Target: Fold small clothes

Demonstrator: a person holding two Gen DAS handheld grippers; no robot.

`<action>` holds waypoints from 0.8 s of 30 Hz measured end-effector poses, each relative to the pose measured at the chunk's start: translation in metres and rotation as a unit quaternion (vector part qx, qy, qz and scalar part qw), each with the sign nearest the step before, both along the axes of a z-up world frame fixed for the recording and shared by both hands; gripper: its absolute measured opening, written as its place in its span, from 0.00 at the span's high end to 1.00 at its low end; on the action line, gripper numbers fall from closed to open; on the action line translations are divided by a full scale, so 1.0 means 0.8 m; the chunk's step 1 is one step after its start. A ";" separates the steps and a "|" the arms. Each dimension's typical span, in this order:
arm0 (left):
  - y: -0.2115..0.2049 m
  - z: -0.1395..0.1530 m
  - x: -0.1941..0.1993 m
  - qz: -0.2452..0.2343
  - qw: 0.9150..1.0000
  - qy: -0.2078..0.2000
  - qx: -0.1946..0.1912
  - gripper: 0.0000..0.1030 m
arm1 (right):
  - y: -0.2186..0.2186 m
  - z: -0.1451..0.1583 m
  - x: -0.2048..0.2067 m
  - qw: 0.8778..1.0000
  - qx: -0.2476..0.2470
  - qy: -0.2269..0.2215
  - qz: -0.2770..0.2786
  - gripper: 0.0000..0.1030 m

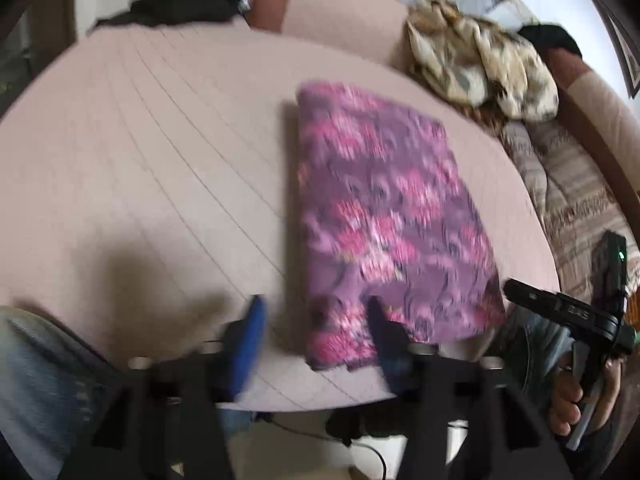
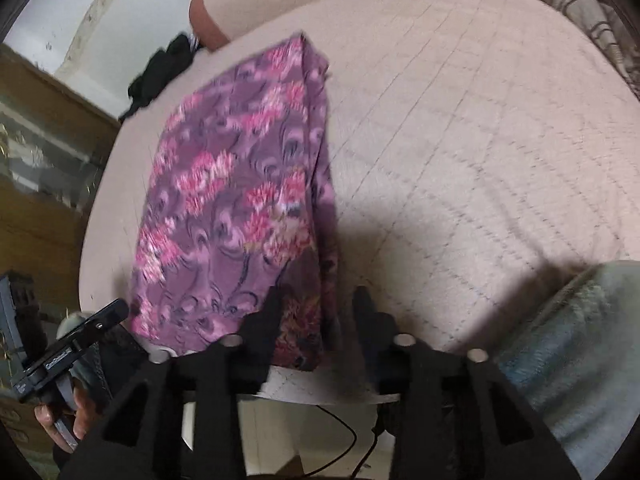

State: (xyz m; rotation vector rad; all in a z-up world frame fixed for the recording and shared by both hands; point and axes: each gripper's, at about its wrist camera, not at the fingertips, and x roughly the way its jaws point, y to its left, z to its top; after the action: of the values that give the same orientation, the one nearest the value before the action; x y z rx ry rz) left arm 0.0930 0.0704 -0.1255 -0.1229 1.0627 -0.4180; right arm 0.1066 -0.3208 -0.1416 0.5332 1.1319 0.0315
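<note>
A folded purple cloth with pink flowers [image 1: 384, 216] lies flat on a pale pink quilted cushion [image 1: 160, 140]. My left gripper [image 1: 316, 320] hovers open over the cloth's near left corner. Its blue finger [image 1: 252, 332] is over bare cushion and its dark finger [image 1: 380, 328] is over the cloth. In the right wrist view the same cloth [image 2: 232, 200] runs away from me. My right gripper [image 2: 318, 304] stands open above its near right edge, which shows between the fingers without being pinched. Both views are blurred.
A crumpled heap of cream patterned clothes [image 1: 480, 68] and a striped blanket [image 1: 568, 184] lie at the back right. A black garment [image 1: 180, 4] sits at the far left edge. The person's jeans-clad knees [image 1: 40, 380] [image 2: 580, 340] flank the near edge. A wooden cabinet [image 2: 40, 140] stands beside the cushion.
</note>
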 end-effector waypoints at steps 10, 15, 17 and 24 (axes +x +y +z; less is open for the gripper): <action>-0.002 0.068 0.085 0.023 0.999 -0.036 -0.013 0.26 | -0.021 0.103 0.103 0.994 -0.004 -0.106 0.032 0.37; -0.013 0.064 0.137 0.028 0.999 -0.018 -0.034 0.26 | -0.030 0.091 0.166 0.995 0.017 -0.096 0.024 0.37; -0.025 0.059 0.164 0.025 0.999 -0.006 -0.033 0.26 | -0.030 0.081 0.200 0.996 0.016 -0.081 0.027 0.37; -0.048 0.007 0.262 0.023 0.995 0.049 -0.086 0.26 | -0.040 0.029 0.274 0.998 0.030 -0.057 0.010 0.48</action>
State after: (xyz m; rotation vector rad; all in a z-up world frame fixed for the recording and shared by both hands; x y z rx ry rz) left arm 0.3028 0.0320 -0.1197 -0.3239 1.1179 -0.4644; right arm 0.3260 -0.3525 -0.1187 0.5670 1.0269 0.1132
